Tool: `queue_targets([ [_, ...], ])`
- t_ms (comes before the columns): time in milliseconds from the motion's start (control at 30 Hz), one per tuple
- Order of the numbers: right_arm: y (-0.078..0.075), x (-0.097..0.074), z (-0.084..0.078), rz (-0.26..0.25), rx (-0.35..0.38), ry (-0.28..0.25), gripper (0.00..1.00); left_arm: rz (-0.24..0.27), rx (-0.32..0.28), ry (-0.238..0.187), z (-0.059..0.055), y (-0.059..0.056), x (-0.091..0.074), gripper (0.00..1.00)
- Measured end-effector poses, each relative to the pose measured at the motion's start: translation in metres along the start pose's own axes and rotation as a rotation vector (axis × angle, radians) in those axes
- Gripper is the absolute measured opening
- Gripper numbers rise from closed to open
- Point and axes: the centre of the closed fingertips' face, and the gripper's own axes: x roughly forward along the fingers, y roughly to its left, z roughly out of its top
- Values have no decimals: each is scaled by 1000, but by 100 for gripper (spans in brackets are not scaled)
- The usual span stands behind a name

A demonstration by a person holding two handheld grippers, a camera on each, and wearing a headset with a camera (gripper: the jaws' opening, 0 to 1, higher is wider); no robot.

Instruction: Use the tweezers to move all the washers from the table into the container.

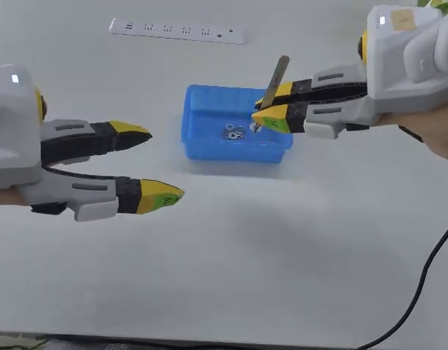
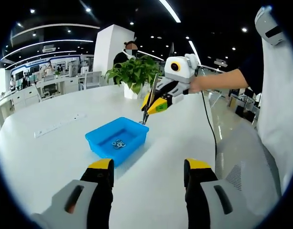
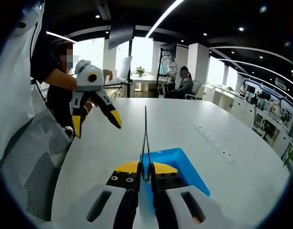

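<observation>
A blue container (image 1: 237, 134) sits on the white table with several washers (image 1: 234, 132) inside; it also appears in the left gripper view (image 2: 118, 139) with washers (image 2: 119, 143) on its floor. My right gripper (image 1: 271, 107) hovers over the container's right side, shut on metal tweezers (image 1: 275, 80) whose tips point down into it. In the right gripper view the tweezers (image 3: 146, 138) stick up between the jaws of the right gripper (image 3: 146, 168), above the container (image 3: 177, 171). My left gripper (image 1: 159, 166) stands open left of the container, holding nothing, as its own view confirms (image 2: 149, 167).
A white power strip (image 1: 178, 31) lies at the table's far edge. A black cable (image 1: 420, 284) runs along the right front. A potted plant (image 2: 133, 75) stands behind the table. People sit in the background of the room.
</observation>
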Motion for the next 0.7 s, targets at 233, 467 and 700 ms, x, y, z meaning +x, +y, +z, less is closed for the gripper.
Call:
queue_targets([
  [233, -21, 8, 0, -28, -1, -4, 9, 22, -30, -2, -9, 7, -4, 76],
  [467, -37, 29, -16, -25, 17, 17, 9, 39, -49, 2, -15, 7, -5, 85],
  [700, -43, 50, -39, -16, 30, 58, 9, 45, -40, 54, -27, 6, -2, 99],
])
